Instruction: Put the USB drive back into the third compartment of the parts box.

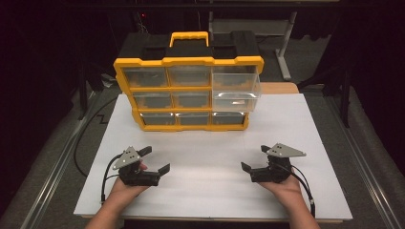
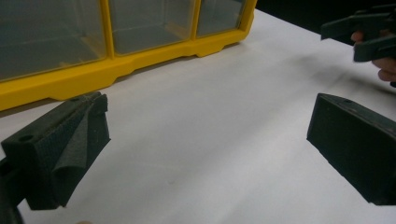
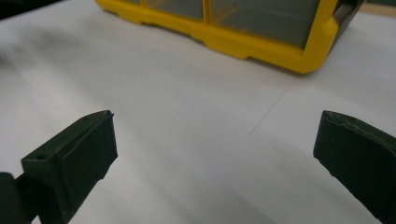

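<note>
High view: I hold the left gripper [image 1: 157, 160] at lower left of the frame and the right gripper [image 1: 254, 158] at lower right, both low over the white worktop [image 1: 210, 191], fingers spread wide and grasping nothing. The yellow organizer [image 1: 188, 93] stands upright at upper centre, well apart from both grippers. Its top-right drawer [image 1: 236, 89] is pulled out toward me, clear-walled and, as far as I can tell, empty; the other eight drawers sit flush.

Left gripper view: the released fingers [image 2: 60, 149] frame bare worktop, with the organizer's bottom row [image 2: 116, 46] across the upper left and the right gripper [image 2: 369, 35] in the upper right corner.

Right gripper view: the parted fingers [image 3: 74, 158] point at the organizer's lower right corner [image 3: 308, 51] near the top of the frame.

I judge the step in hand to be the approach to the open drawer, most likely by the right gripper, which lies nearer its column. To do it well I would raise that gripper to the drawer's height first and then advance, meeting the front wall squarely so the drawer slides straight on its rails. The organizer is tall and free-standing; I would steady its left side or handle [image 1: 189, 38] with the left gripper so a push does not shift or tip it.
</note>
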`<state>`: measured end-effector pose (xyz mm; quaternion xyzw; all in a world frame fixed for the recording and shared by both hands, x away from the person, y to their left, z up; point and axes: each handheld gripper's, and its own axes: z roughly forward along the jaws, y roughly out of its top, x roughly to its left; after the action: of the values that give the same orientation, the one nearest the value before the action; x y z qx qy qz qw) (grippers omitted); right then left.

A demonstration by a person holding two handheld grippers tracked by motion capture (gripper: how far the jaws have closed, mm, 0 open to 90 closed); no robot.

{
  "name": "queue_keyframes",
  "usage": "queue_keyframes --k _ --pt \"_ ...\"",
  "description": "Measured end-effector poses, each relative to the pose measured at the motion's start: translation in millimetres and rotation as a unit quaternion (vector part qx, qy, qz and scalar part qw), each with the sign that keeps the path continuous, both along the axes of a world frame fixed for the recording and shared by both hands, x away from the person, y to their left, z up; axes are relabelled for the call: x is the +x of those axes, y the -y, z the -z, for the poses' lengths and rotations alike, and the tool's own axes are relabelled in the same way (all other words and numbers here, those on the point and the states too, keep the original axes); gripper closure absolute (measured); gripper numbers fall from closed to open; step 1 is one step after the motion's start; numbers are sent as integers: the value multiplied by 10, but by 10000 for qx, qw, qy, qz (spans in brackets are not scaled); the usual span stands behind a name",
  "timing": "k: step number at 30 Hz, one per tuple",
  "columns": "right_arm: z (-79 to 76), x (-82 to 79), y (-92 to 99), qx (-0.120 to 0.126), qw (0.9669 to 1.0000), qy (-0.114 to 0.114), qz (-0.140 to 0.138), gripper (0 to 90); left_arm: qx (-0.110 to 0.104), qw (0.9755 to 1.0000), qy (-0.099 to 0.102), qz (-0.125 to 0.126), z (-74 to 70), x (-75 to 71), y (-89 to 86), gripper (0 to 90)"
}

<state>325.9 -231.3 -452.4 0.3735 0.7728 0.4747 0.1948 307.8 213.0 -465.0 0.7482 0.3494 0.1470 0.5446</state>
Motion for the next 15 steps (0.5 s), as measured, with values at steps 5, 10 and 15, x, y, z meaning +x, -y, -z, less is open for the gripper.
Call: queue_keyframes --k 5,10,15 --pt "36 -159 92 363 9984 338 259 0 19 10000 -56 -48 11 10 3 2" --pt "126 -209 157 362 9985 259 317 0 27 10000 -36 -52 8 -4 20 2" --pt "102 -207 141 394 9982 361 289 0 78 10000 -26 -44 9 -28 28 2"
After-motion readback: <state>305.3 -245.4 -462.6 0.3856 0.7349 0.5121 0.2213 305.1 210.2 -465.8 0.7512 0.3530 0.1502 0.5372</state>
